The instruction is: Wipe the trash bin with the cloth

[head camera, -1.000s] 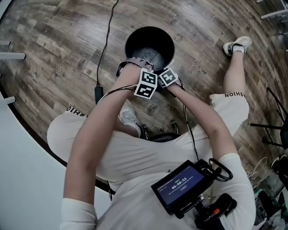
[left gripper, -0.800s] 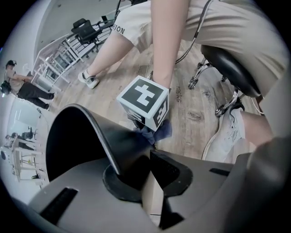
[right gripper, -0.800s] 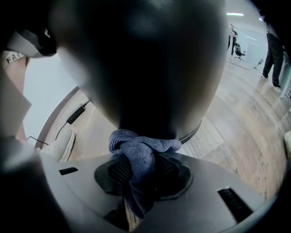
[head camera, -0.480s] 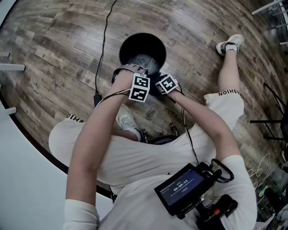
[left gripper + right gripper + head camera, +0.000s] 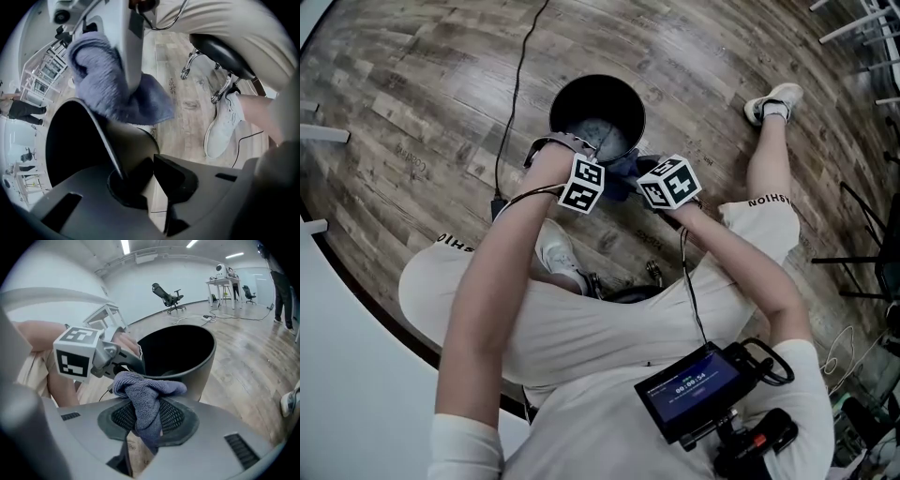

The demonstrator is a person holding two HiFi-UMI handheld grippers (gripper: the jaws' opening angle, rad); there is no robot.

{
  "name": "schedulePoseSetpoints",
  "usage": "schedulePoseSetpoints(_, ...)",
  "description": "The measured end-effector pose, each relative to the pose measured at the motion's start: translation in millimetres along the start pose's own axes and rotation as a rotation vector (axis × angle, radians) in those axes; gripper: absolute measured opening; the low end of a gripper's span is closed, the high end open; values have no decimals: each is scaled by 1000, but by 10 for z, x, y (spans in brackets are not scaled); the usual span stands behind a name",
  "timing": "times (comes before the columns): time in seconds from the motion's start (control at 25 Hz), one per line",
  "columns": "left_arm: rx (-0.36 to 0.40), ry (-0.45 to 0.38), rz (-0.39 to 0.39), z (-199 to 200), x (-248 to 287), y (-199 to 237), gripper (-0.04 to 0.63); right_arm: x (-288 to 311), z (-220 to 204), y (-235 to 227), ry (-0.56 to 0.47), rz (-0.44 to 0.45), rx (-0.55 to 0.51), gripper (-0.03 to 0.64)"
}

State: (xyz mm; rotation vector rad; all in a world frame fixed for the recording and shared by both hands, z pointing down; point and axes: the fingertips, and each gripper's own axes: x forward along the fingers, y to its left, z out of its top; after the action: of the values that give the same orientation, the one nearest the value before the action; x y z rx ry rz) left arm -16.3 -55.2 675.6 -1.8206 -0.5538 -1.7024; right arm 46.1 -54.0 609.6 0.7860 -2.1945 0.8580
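Bin [image 5: 579, 92]: black, round, upright on the wood floor [image 5: 412, 84], open top. It sits just ahead of the person's knees.

Cloth [image 5: 623, 173]: blue-grey and bunched, at the bin's near rim, on the outside. From the left gripper view the cloth [image 5: 108, 79] hangs in front of the bin [image 5: 126, 140] outer wall. Contact with the wall: can't tell.

Right gripper [image 5: 147, 427]: jaws pinched on the cloth [image 5: 145, 404]. One wad sticks out above the pads and a tail hangs below them. It's angled down toward the bin [image 5: 206, 357]. In the head view the right gripper [image 5: 639, 174] is just right of the rim, with its marker cube facing up.

Left gripper [image 5: 140, 174]: pointing straight down over the near rim. The thin rim edge runs into the gap between the jaws, one jaw inside the bin and one outside. The jaws have just been closing and are clamped on the rim. In the head view the left gripper [image 5: 602, 150] is at the rim, close beside the right one. The right gripper view shows the left gripper [image 5: 136, 364] on the rim's left side.

Around: stool [image 5: 220, 51] with a black seat and chrome legs, and a white shoe [image 5: 222, 126] beside it. A cable [image 5: 517, 84] runs across the floor left of the bin. A screen [image 5: 689, 389] sits at the person's chest.
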Motion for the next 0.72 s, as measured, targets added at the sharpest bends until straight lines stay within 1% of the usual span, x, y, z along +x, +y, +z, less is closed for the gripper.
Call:
schedulePoseSetpoints(0.08,-3,1,5,51,8,16,49,48,13,-77,42,6,-2,109)
schedulePoseSetpoints(0.24,-5,-4,6,88,7,49,49,326,-187,-274,120,19,42,109)
schedulePoseSetpoints(0.52,-46,-28,16,137,41,110,49,1164,-827,-683,234,-28,55,109)
schedulePoseSetpoints(0.6,-53,-31,18,144,44,126,49,1385,-1007,-806,263,-53,57,109)
schedulePoseSetpoints(0.72,-68,-35,23,166,37,153,51,1519,-1195,-939,278,-108,110,109)
